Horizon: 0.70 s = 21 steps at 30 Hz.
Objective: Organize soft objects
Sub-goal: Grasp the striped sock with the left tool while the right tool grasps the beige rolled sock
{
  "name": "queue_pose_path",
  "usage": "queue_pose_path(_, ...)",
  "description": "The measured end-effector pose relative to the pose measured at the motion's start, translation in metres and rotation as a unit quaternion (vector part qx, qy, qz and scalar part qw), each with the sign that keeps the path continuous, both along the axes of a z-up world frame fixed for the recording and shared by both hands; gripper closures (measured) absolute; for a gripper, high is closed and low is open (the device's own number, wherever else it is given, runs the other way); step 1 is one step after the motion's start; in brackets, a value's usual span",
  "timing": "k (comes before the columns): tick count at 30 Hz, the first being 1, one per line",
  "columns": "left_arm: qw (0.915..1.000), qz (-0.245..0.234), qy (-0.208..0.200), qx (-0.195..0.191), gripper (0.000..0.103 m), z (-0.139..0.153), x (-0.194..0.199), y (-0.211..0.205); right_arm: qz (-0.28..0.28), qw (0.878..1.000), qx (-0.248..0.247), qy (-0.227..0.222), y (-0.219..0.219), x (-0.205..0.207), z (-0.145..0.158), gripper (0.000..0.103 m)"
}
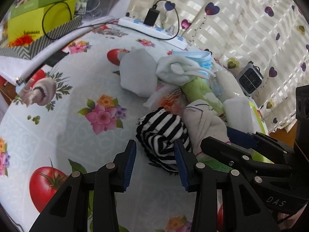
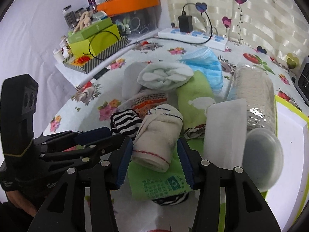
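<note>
- Table under a glossy oilcloth printed with flowers and tomatoes (image 1: 63, 127), striped curtain behind.
- Heaped soft things mid-table, beside a white tray with a lime-green rim (image 2: 289, 108).
- Left gripper (image 1: 155, 161) spread wide, empty, nosing at the black-and-white striped sock bundle (image 1: 164, 133).
- Right gripper (image 2: 155, 155) released, straddling the rolled cream sock with red stitching (image 2: 156, 145); contact probably absent.
- Step: reaching in. Next: clench, lift clear.

White power strip (image 2: 195, 35), black charger (image 2: 185, 23), orange-lidded box (image 2: 131, 1)
</note>
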<state>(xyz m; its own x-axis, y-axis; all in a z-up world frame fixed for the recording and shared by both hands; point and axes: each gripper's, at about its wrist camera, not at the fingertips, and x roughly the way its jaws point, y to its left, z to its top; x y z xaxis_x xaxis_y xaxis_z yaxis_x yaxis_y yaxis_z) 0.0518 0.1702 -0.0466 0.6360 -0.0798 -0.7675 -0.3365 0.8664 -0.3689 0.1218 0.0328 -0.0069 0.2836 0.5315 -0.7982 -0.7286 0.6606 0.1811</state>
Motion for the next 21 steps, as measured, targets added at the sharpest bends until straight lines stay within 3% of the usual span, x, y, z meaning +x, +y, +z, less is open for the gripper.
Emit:
queue_pose_path(16,0.9996,-0.024,-0.012,0.005,0.062,-0.001,0.021,-0.002,0.003,1.0,0.026,0.001,-0.01,0.001,0.005,0.061)
queue_pose_path(18,0.9995,-0.027,-0.015,0.007,0.079,-0.001,0.021,-0.005,0.003,1.0,0.03,-0.003,-0.014,-0.001,0.008,0.061)
queue_pose_path(21,0.9993,-0.03,-0.019,0.007,0.091,0.001,0.017,-0.006,0.002,0.999,0.036,-0.003,-0.018,-0.001,0.009,0.062)
